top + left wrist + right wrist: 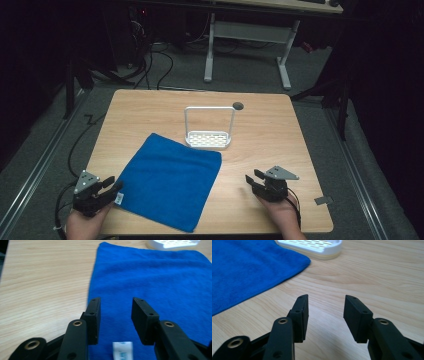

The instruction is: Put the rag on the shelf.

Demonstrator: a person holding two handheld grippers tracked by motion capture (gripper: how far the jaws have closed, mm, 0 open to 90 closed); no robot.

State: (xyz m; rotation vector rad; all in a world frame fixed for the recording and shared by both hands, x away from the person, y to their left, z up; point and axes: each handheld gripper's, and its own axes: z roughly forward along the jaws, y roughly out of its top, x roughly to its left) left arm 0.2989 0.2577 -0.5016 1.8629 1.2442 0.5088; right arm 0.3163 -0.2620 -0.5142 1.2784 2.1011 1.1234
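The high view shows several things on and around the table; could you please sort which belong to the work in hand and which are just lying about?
In the work:
- blue cloth, lying flat, with its white tag
- left gripper, open over the cloth's corner
- right gripper, open over bare table

Lying about:
- white rack behind the cloth
- grey tab at the table's right edge

Dim room, light falls mostly on the light-wood square tabletop (280,135) with rounded corners and a round cable hole (238,105) near the far edge. Grey carpet floor (240,75), black cables (150,62) trailing across it. White metal-legged desk frame (247,42) behind. Surroundings near black.
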